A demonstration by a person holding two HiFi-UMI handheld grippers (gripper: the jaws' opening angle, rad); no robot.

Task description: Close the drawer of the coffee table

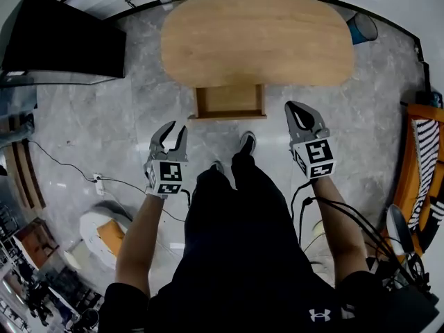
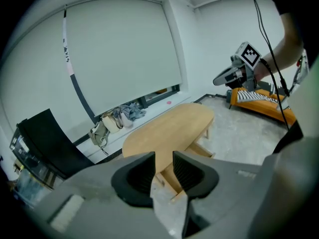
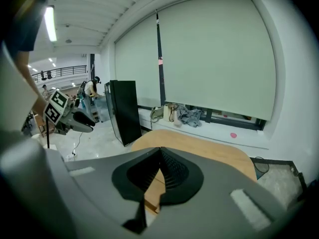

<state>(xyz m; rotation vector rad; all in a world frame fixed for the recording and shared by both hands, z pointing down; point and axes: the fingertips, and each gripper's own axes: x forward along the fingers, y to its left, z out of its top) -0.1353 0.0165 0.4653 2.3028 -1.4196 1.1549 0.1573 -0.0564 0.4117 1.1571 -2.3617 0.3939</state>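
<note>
An oval wooden coffee table [image 1: 257, 39] stands on the grey marble floor, and its wooden drawer [image 1: 229, 101] is pulled out toward me. My left gripper [image 1: 172, 134] hangs open and empty, below and left of the drawer's front. My right gripper [image 1: 295, 109] is shut on nothing, just right of the drawer. In the left gripper view the table [image 2: 167, 128] and drawer [image 2: 169, 181] show past the spread jaws of the left gripper [image 2: 164, 172], and the right gripper [image 2: 219, 79] appears far right. In the right gripper view the table [image 3: 209, 151] lies beyond the closed right gripper [image 3: 159, 172].
A black panel [image 1: 64, 37] leans at the left. An orange seat with a striped cloth [image 1: 420, 164] sits at the right, with cables beside it. A blue bin [image 1: 362, 28] stands past the table's right end. Bags and clothes [image 2: 117, 119] lie along the window wall. My legs stand before the drawer.
</note>
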